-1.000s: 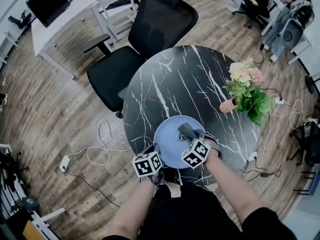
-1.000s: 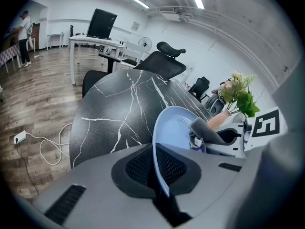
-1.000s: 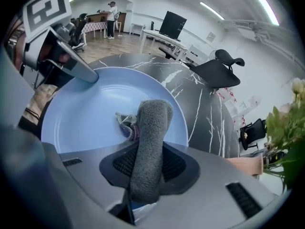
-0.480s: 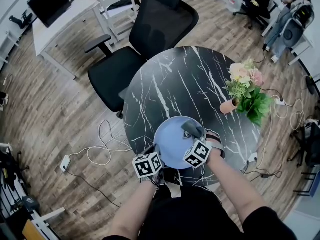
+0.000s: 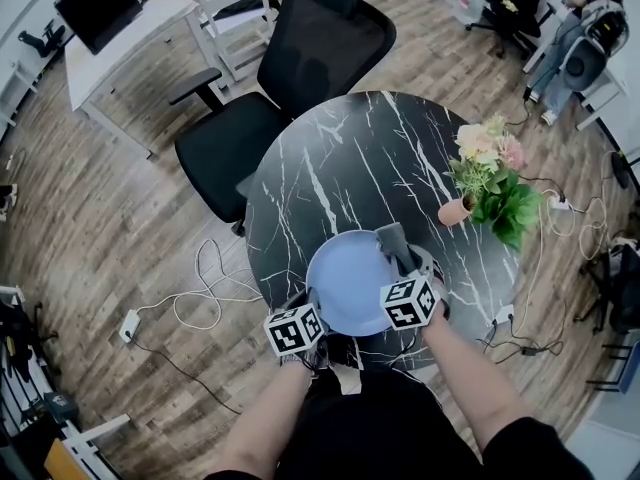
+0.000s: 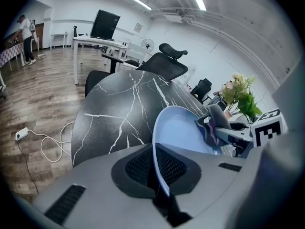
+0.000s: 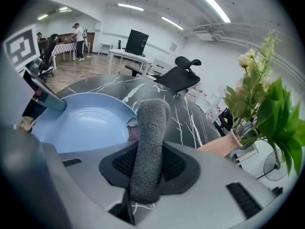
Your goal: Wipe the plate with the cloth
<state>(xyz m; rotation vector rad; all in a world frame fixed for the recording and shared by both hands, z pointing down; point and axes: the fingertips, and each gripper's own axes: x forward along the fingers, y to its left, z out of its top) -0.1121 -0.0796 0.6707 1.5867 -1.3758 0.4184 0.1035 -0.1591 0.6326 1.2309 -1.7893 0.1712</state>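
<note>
Spreading below the person, a round black white-veined marble table (image 5: pixel 340 168) carries a pale blue round plate (image 5: pixel 345 273) at its near edge. The left gripper (image 6: pixel 159 175) is clamped on the plate's near rim; the right gripper (image 7: pixel 145 175) pinches a grey fleecy cloth (image 7: pixel 151 137) at the plate's right rim.

Office: desk (image 5: pixel 135 40), monitor (image 5: pixel 97 6), swivel chair (image 5: pixel 312 53)
</note>
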